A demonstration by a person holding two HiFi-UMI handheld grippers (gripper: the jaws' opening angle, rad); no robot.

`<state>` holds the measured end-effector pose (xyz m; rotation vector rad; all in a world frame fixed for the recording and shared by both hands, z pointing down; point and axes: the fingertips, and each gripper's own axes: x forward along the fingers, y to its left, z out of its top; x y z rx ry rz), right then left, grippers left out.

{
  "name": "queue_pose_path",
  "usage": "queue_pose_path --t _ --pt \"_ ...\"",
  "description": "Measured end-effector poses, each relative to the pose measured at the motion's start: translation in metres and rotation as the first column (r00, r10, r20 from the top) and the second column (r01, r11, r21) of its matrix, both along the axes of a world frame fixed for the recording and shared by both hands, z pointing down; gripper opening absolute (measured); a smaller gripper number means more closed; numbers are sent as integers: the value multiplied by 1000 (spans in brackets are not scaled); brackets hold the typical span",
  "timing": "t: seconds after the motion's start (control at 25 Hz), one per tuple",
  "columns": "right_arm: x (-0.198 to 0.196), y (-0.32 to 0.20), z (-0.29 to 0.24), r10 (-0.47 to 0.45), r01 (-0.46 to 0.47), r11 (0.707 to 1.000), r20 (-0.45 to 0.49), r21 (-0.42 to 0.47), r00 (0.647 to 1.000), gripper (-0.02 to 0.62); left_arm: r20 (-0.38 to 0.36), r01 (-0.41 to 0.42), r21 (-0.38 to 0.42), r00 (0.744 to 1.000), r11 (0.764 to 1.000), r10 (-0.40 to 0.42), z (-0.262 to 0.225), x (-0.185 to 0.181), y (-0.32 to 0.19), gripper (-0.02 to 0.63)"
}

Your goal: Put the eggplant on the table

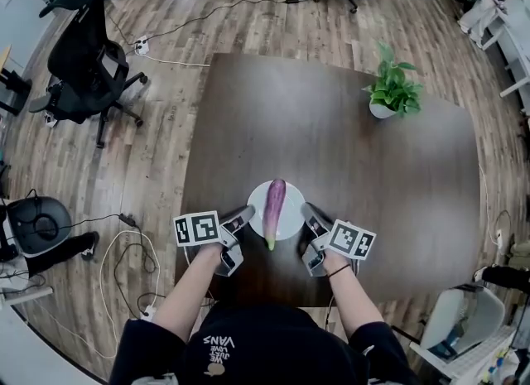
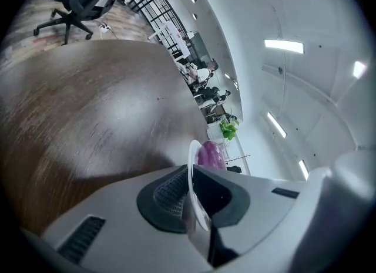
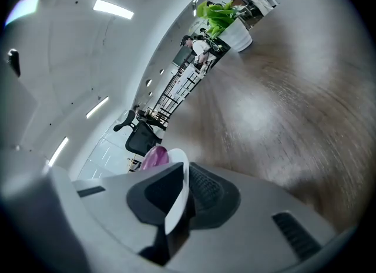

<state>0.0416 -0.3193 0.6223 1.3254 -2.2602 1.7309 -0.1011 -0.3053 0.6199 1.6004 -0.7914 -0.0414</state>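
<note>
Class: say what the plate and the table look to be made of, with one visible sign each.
The plate: likely glazed ceramic or plastic; white, smooth, thin rim. The table: wood or veneer; dark streaked grain, soft sheen.

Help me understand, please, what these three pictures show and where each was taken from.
No robot here: a person holds a gripper in each hand. The head view looks down from a camera on the person's head; the other two come from cameras riding on the grippers, looking along their jaws. On the dark table stands a potted plant. The left gripper and right gripper each clamp one side of a white plate carrying a purple eggplant.
</note>
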Motion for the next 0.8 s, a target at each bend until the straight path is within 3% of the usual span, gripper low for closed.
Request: queue_pose_path --t 0.52,0.8 --pt "-8 0 17 -28 27 999 -39 -35 999 31 103 -41 -59 994 997 47 21 -6 1 26" --pt "-10 -1 26 -67 61 997 -117 -49 991 31 126 -44 -93 990 995 56 31 -7 2 28"
